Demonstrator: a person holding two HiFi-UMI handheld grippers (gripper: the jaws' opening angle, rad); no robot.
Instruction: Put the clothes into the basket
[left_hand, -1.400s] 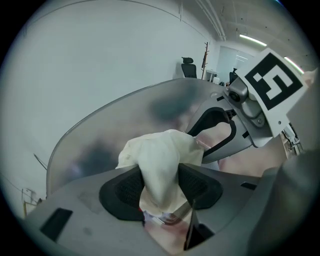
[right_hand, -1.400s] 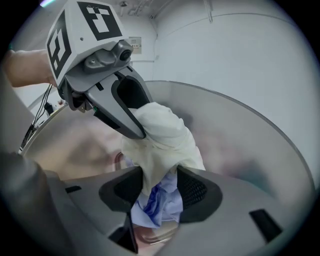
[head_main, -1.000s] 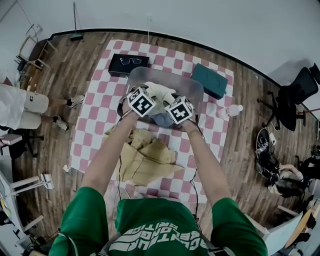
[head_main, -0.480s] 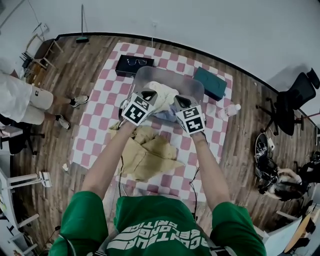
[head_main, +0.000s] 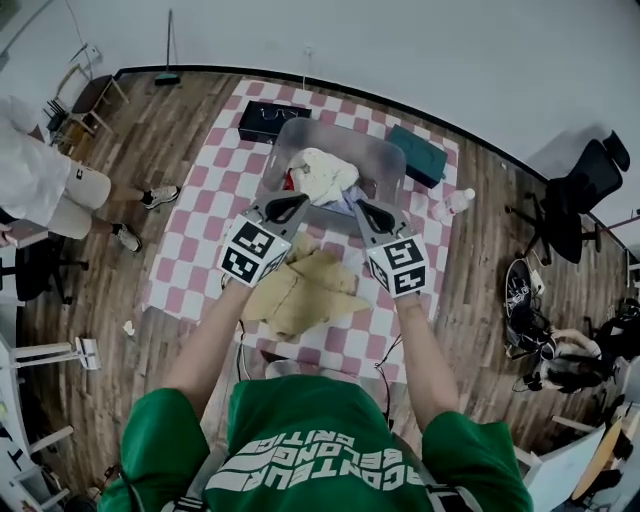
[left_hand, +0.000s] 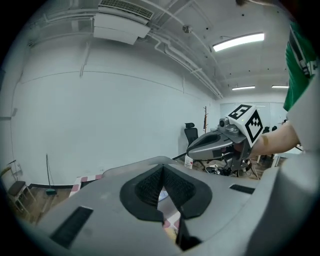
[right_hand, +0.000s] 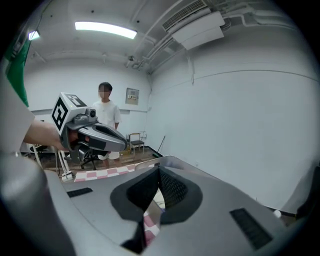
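So the left forearm (head_main: 205, 340) and right forearm (head_main: 420, 345) are both bare and stretched straight out in front of the person in the green shirt, side by side. A marker cube sits on top of each tool. The left claw (head_main: 298, 201) and the right claw (head_main: 363, 208) hang in the air over the checkered mat (head_main: 190, 262), apart from each other. Their noses tip a little downward and angle slightly inward, toward the basket (head_main: 388, 160) on the far side. From each claw's own camera you can see the other one floating just beside it at about the same height.

Left claw: the black pads are pressed together at the tip with nothing pinched, just a sliver of mat showing through the gap lower down. Right claw is the same deal, pads squeezed tight against each other, empty and touching nothing.

As for the laundry, the basket is a clear tub sitting on the far half of the mat. It's got a pale bundle of clothes (head_main: 320, 172) heaped inside, with a bit of red cloth peeking out at the left edge. A tan garment (head_main: 300, 290) lies crumpled on the mat on the near side of the basket, below and between the two claws, and neither one touches it.

A black case (head_main: 268, 121) sits to the far left of the basket, a teal box (head_main: 420, 157) just to its right, and a bottle (head_main: 452, 203) near the mat's right edge.
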